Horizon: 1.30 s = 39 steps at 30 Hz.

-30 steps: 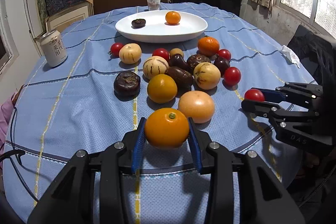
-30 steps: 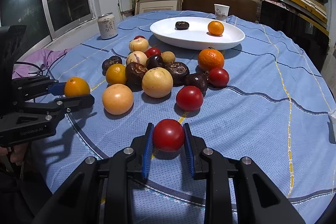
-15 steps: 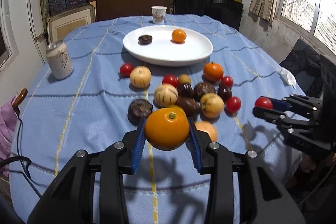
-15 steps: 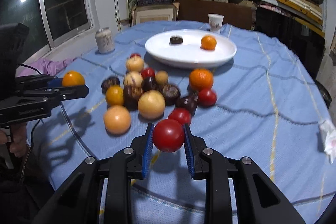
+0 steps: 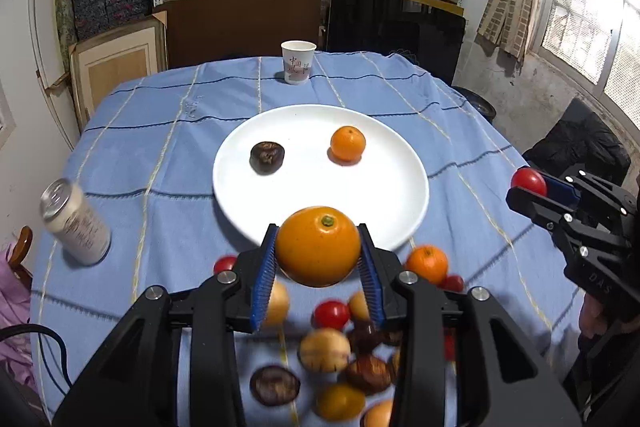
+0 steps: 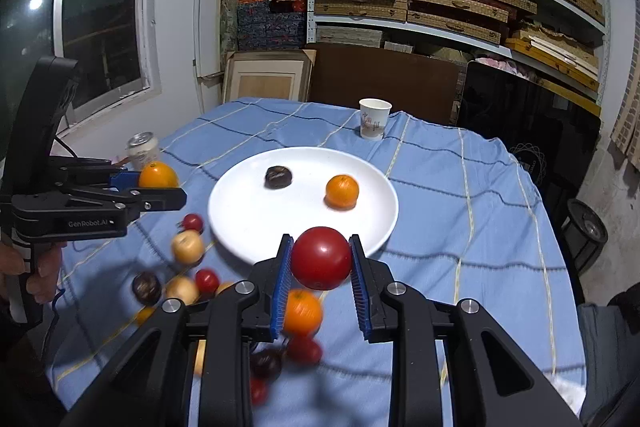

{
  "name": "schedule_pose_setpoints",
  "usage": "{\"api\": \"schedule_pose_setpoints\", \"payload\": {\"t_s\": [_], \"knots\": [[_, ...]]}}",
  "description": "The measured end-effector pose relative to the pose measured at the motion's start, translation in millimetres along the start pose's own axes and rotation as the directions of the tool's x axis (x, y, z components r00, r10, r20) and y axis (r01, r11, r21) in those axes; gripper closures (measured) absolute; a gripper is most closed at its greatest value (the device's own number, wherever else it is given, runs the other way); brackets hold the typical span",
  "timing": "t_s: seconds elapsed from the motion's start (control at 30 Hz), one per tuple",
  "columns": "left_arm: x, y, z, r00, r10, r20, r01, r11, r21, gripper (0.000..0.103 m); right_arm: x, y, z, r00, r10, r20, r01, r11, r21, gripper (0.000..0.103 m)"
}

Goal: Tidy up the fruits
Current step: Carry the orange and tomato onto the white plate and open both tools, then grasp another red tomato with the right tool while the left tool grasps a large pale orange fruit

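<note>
— Left camera?
— My left gripper (image 5: 319,259) is clamped on an orange (image 5: 318,246), held up over the near rim of the white plate (image 5: 320,187).
— Right camera?
— My right gripper (image 6: 321,269) squeezes a red tomato (image 6: 321,257) over the plate's (image 6: 248,211) near rim, above the table's (image 6: 460,195) blue cloth.

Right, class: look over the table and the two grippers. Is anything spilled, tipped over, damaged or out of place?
Nothing stands out. The can and paper cup stand upright, only bent by the lens. The plate holds two fruits, the rest lie loose on the cloth. Left gripper holds an orange, right gripper a tomato.
</note>
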<state>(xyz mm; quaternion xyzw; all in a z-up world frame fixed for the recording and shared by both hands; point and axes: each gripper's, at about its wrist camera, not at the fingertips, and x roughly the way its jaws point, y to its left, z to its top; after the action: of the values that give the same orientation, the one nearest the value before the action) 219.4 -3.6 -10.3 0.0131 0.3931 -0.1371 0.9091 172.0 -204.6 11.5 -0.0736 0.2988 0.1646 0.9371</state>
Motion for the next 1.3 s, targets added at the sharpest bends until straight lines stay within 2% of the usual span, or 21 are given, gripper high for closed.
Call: {"api": "schedule_pose_setpoints", "payload": {"t_s": [0.2,0.33,0.5,0.57,0.6,0.63,0.67,0.77,0.93,1.03,1.13,1.3], "knots": [[71,12,31,0.997,0.011,-0.081,-0.013,0.999,-0.032,0.066,75,-18,23,0.997,-0.004,-0.075,0.006,0.999,0.032,0.075],[111,21,32,0.990,0.019,-0.139,-0.026,0.999,-0.046,0.066,116,-22,25,0.992,-0.001,-0.127,0.005,0.999,0.038,0.075],[141,29,37,0.985,0.022,-0.170,-0.033,0.998,-0.061,0.066,152,-25,25,0.986,0.007,-0.165,0.000,0.999,0.042,0.075],[147,30,37,0.984,0.022,-0.179,-0.035,0.997,-0.069,0.066,163,-25,25,0.984,0.019,-0.178,-0.011,0.999,0.045,0.073],[149,30,38,0.983,0.025,-0.181,-0.039,0.997,-0.072,0.066,165,-26,25,0.984,0.026,-0.178,-0.017,0.999,0.048,0.069],[150,31,38,0.983,0.029,-0.183,-0.043,0.996,-0.074,0.062,167,-25,25,0.985,0.021,-0.172,-0.014,0.999,0.047,0.059],[148,33,38,0.984,0.029,-0.179,-0.044,0.996,-0.078,0.051,165,-26,26,0.987,-0.003,-0.159,0.010,0.999,0.045,0.058],[125,36,40,0.991,0.073,-0.111,-0.082,0.993,-0.080,0.032,154,-27,28,0.991,-0.003,-0.136,0.009,0.999,0.047,0.058],[85,34,29,0.997,0.036,-0.069,-0.042,0.994,-0.096,0.029,123,-28,17,0.992,0.011,-0.122,-0.003,0.998,0.066,0.058],[61,24,8,0.998,0.021,-0.064,-0.025,0.998,-0.064,0.027,96,-22,1,0.992,0.028,-0.121,-0.020,0.998,0.061,0.058],[41,15,-15,0.998,0.008,-0.064,-0.011,0.999,-0.046,0.016,72,-13,-18,0.990,0.051,-0.133,-0.045,0.998,0.052,0.058],[16,2,-53,0.998,-0.003,-0.066,0.002,1.000,-0.015,0.016,37,3,-50,0.984,0.097,-0.152,-0.087,0.994,0.068,0.058]]}}
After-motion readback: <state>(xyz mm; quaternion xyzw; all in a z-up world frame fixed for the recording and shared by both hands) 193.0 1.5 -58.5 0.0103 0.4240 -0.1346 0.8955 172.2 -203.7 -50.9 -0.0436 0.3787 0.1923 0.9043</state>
